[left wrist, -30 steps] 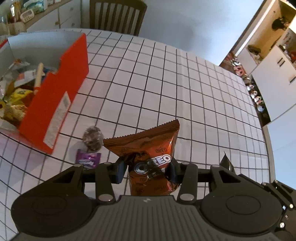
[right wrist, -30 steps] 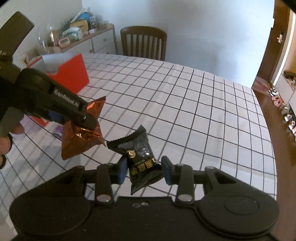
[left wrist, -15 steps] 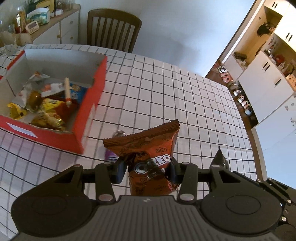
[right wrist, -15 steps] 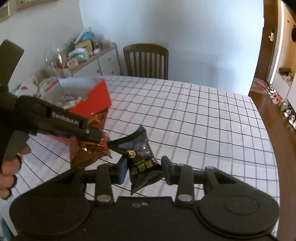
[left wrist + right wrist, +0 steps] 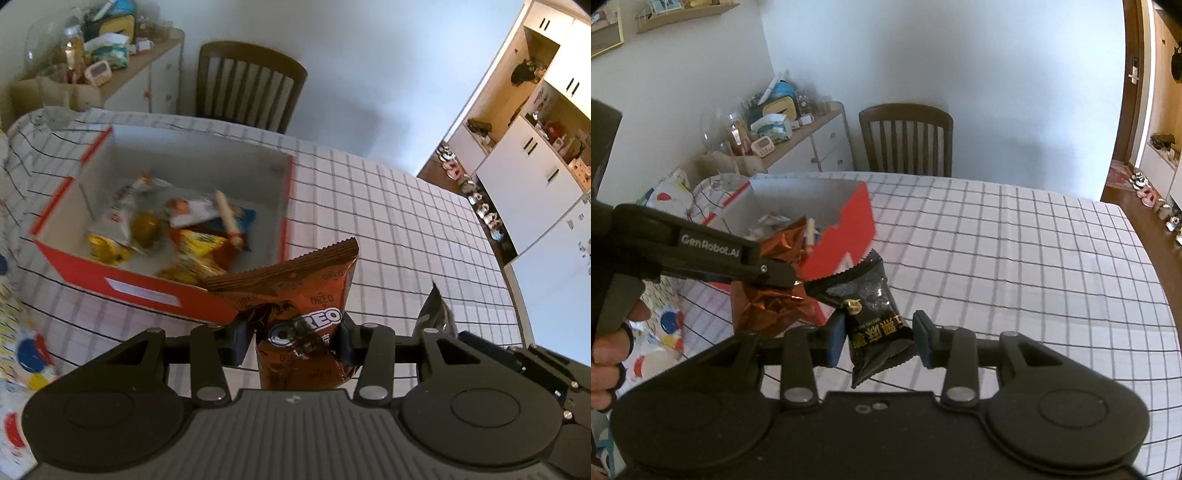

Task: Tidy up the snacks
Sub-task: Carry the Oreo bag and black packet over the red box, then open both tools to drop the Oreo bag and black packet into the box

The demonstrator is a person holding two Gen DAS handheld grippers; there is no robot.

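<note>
Left gripper (image 5: 293,341) fingers clamp the Oreo packet (image 5: 301,314) near the red box (image 5: 147,291); right gripper (image 5: 879,338) fingers clamp the black sachet (image 5: 871,314). Clear the near wall before letting go.

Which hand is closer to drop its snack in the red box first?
Probably the left. The left gripper holds the Oreo packet right at the red box, near its front wall. The right gripper, holding the black packet, sits behind it, farther from the box.
</note>
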